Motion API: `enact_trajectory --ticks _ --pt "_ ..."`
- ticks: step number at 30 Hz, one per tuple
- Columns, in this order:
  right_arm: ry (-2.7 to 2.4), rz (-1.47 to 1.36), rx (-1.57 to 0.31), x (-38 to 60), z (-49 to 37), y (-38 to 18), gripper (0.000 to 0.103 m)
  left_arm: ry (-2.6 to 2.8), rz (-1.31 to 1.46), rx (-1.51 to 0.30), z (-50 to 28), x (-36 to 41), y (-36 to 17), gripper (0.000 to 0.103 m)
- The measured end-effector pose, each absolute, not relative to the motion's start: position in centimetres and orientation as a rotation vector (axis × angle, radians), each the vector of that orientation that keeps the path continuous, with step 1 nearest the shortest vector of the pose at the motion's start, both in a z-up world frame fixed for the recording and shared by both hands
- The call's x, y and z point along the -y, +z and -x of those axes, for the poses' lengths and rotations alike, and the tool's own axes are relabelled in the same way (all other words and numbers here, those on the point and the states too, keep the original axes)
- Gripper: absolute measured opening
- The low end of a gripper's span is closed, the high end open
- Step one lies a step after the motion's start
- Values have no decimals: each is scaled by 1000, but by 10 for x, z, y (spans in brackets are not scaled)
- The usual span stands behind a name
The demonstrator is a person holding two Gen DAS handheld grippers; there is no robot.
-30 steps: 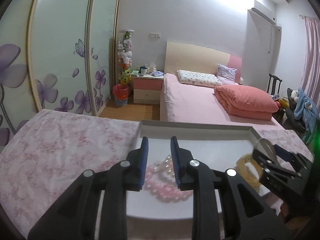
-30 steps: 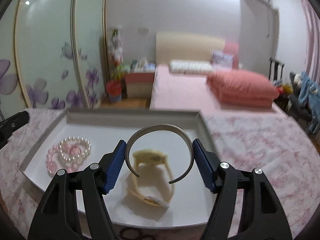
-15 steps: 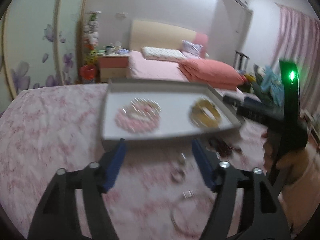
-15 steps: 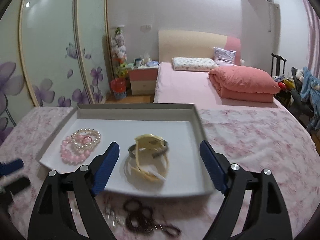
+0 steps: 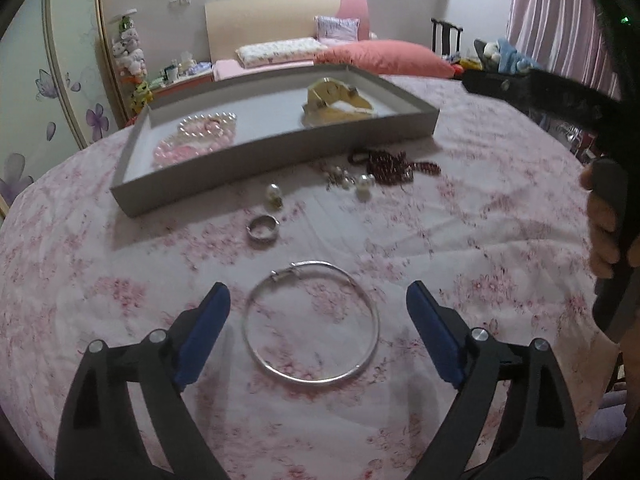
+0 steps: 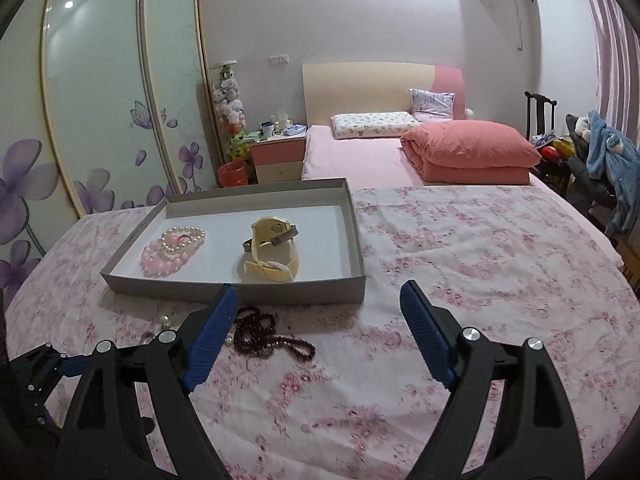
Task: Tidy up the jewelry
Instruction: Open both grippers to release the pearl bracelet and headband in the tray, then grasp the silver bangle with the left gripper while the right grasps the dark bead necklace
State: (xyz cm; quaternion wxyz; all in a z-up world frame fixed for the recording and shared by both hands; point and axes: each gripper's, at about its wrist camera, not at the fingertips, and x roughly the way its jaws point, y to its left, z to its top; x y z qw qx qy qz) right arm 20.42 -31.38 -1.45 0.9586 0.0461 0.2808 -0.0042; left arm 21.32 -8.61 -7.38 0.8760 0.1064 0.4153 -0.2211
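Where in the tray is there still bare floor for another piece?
In the tray, bare floor lies along the far wall and in the strip right of the yellow bangles. The left end is crowded by the pink and pearl bracelets.

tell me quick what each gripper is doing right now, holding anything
left gripper: open, empty, over the silver bangle.
right gripper: open, empty.
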Motion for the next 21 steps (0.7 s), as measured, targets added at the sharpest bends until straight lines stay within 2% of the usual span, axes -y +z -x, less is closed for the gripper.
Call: enact_trajectory --ticks 4,6,8,17,19,21 --pt "-5 -97 -567 316 -199 -16 83 -403 -253 -913 -219 92 -83 88" --pt "-1 -94 -568 314 -198 -17 83 -377 -216 -917 -222 87 -83 83" --pt "6 -91 -571 313 -198 -19 83 -366 -209 -909 -223 84 -82 71" --pt "62 -53 -628 298 -202 -34 82 -284 -181 -914 -229 55 -78 71" --pt "73 -26 -661 294 -207 -41 78 -219 -166 -913 -235 34 -78 71" --pt "82 -13 -707 290 -215 -49 67 -157 -132 -921 -241 8 -77 71"
